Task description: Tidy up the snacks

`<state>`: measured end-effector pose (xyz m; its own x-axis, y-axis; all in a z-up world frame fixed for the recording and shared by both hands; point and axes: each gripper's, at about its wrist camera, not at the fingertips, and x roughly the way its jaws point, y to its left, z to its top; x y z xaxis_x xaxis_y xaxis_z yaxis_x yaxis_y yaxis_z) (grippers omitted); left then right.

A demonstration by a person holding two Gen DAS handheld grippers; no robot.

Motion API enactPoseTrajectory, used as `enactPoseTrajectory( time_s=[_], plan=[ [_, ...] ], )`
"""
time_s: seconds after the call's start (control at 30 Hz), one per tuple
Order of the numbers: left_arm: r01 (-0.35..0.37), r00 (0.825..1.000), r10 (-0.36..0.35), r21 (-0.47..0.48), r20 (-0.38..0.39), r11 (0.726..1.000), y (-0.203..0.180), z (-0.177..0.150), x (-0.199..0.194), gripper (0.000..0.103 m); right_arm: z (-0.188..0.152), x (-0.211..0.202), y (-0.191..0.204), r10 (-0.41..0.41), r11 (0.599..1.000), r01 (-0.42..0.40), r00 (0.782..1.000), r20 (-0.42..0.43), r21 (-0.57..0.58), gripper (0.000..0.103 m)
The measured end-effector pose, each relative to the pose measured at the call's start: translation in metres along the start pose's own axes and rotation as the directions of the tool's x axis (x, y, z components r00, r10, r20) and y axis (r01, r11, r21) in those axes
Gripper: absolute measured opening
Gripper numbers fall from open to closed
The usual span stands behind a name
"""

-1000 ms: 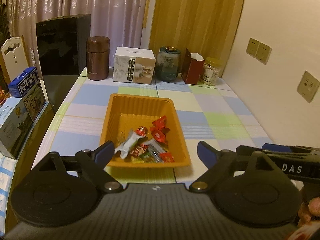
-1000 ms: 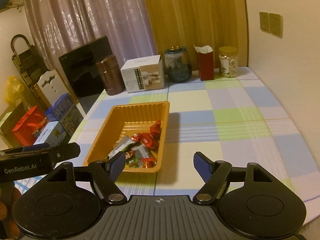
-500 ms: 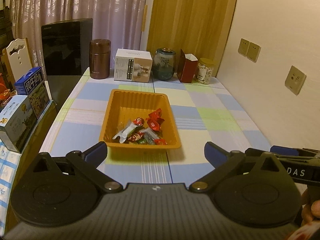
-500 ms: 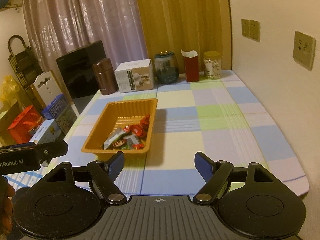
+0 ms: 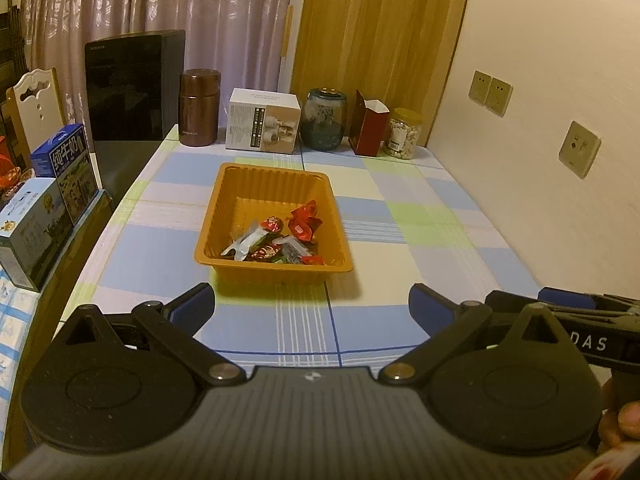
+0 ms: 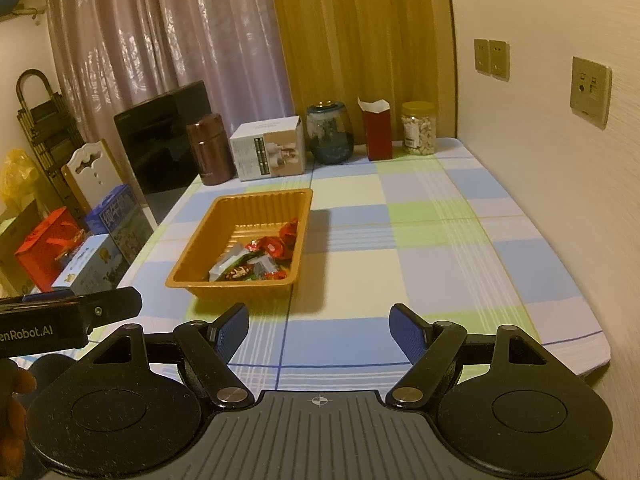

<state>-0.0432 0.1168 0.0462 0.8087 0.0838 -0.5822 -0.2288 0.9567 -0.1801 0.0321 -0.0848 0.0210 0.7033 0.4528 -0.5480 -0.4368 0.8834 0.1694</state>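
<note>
A table (image 5: 440,216) under a blue, green and cream checked cloth stands against a cream wall (image 5: 560,60) that carries three switch plates (image 5: 490,92). Behind the table hang a pale mauve curtain (image 5: 180,8) and an ochre curtain (image 5: 376,32). A black cabinet (image 5: 132,88) and a white chair back (image 5: 36,108) stand to the left. The light is dim and warm.

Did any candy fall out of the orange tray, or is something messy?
Nothing stands out. The snacks all lie inside the orange tray, bunched at its near end, and no wrapper shows on the tablecloth.
</note>
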Motion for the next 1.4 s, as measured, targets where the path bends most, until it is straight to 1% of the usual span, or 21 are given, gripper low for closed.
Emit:
enactPoseTrajectory(
  time_s=[0.17, 0.4, 0.6, 0.9, 1.4],
  plan=[
    [0.006, 1.000, -0.006, 0.001, 0.011, 1.000, -0.003, 0.000, -0.004, 0.103, -0.001, -0.002, 0.001, -0.002, 1.000, 0.002, 1.000, 0.018, -0.009, 0.077],
    [0.004, 1.000, -0.004, -0.014, -0.001, 1.000, -0.002, -0.003, -0.003, 0.103, -0.005, 0.001, 0.003, 0.001, 1.000, -0.001, 1.000, 0.012, -0.025, 0.077],
    [-0.034, 0.999, 0.034, 0.024, 0.008, 0.999, -0.005, -0.005, -0.002, 0.103, -0.007, 0.002, 0.003, -0.004, 1.000, 0.004, 1.000, 0.012, -0.027, 0.077],
    [-0.065, 0.998, 0.065, 0.068, 0.003, 0.996, -0.009, -0.010, 0.004, 0.103, -0.008, 0.002, 0.000, -0.005, 1.000, 0.005, 1.000, 0.010, -0.025, 0.077],
    [-0.071, 0.997, 0.071, 0.072, -0.001, 0.995, -0.006, -0.012, 0.007, 0.103, -0.008, 0.003, -0.004, -0.003, 1.000, 0.003, 1.000, 0.007, -0.021, 0.077]
  ],
)
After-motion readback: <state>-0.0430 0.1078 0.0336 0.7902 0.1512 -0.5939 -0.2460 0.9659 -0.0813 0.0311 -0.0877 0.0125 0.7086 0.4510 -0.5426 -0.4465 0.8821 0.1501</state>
